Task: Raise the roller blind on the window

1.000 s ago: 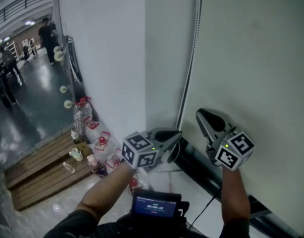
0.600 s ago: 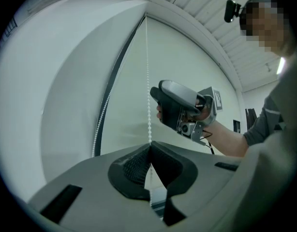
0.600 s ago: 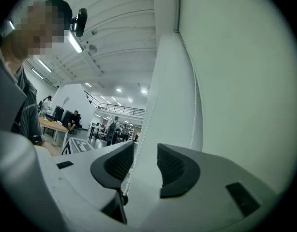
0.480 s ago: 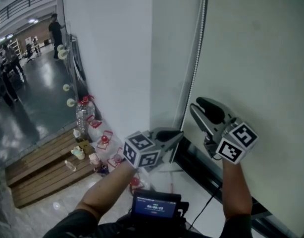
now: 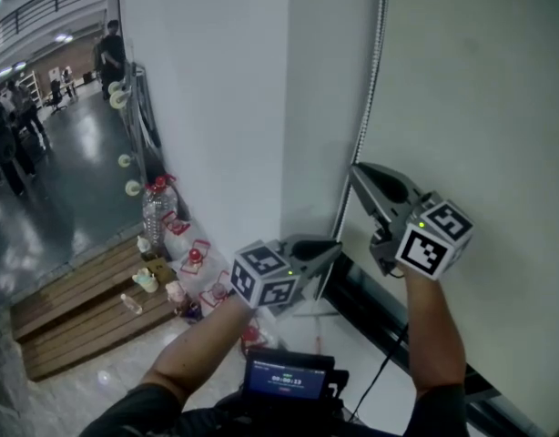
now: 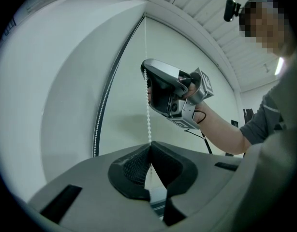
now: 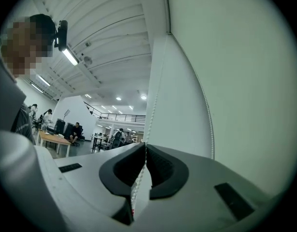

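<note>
the step in hand is a hand-over-hand haul on the bead chain (image 6: 147, 111), which drives the roller blind (image 5: 480, 107). the blind hangs just right of the chain as a broad pale sheet. it looks fully down, so the raising seems barely begun.

the left hand-held gripper (image 5: 334, 244) sits low on the chain, its jaws pinched together on the white strand. the right hand-held gripper (image 5: 357, 173) sits higher on the same strand. its jaws have just been closing, and its own view shows them nipped on the beads that run between the pads.

the next move probably calls for the left one to let go while the right draws the strand straight down along the chain's line. a slanted pull could drag the beads off course.

almost nothing can be read. the marker cube (image 5: 261, 280) on each gripper bears only black-and-white squares. the small screen (image 5: 284, 378) below the chain shows digits too fine to read. the label on the water bottle (image 5: 152, 212), far left of the chain, is too small to read.
</note>
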`<state>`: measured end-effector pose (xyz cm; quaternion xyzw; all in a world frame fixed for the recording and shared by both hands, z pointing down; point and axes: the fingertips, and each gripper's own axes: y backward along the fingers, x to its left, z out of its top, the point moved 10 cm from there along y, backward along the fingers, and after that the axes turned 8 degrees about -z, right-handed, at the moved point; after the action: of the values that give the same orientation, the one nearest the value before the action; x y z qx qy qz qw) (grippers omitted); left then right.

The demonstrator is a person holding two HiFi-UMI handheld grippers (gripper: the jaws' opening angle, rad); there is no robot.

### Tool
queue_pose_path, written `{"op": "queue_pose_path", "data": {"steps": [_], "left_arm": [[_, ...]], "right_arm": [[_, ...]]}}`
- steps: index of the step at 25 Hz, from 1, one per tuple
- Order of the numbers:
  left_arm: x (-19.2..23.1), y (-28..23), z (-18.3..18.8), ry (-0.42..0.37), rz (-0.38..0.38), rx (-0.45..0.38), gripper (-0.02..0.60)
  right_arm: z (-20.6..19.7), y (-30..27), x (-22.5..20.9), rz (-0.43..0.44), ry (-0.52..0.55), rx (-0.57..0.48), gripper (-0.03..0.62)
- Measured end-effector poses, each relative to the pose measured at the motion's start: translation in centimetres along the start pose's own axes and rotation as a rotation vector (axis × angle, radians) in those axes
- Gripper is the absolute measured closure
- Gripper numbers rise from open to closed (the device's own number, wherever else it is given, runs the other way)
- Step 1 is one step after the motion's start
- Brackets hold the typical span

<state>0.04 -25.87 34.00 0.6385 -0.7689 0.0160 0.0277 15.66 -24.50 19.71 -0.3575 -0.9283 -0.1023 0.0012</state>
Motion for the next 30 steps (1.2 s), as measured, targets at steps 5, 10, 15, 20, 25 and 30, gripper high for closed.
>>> {"op": "queue_pose_path", "data": {"steps": [5, 10, 15, 20, 25, 30], "left_arm": [[0.3, 0.0, -0.2, 0.011, -0.006, -0.012, 0.574], [0.3, -0.4, -0.2, 0.011, -0.01, -0.015, 0.574], [0.2, -0.4, -0.4, 0.007, -0.013, -0.017, 0.574], [0.3, -0.9, -1.6, 0.0, -0.012, 0.016, 0.574], [0.7, -1.0, -4.1, 0.03, 0.012, 0.074, 0.574], [0.9, 0.5, -5.9, 0.061, 0.025, 0.046, 0.574]], "right_arm": [[-0.3, 0.2, -0.3, -0.001, -0.012, -0.004, 0.579], [-0.3, 0.5, -0.3, -0.006, -0.003, -0.013, 0.58], [-0.6, 0.9, 0.1, -0.021, 0.028, -0.016, 0.582], [-1.9, 1.3, 0.3, -0.018, 0.044, 0.011, 0.583], [-4.3, 1.7, 0.3, -0.02, 0.02, 0.064, 0.583], [-6.1, 2.5, 0.1, -0.031, -0.01, 0.066, 0.583]]}}
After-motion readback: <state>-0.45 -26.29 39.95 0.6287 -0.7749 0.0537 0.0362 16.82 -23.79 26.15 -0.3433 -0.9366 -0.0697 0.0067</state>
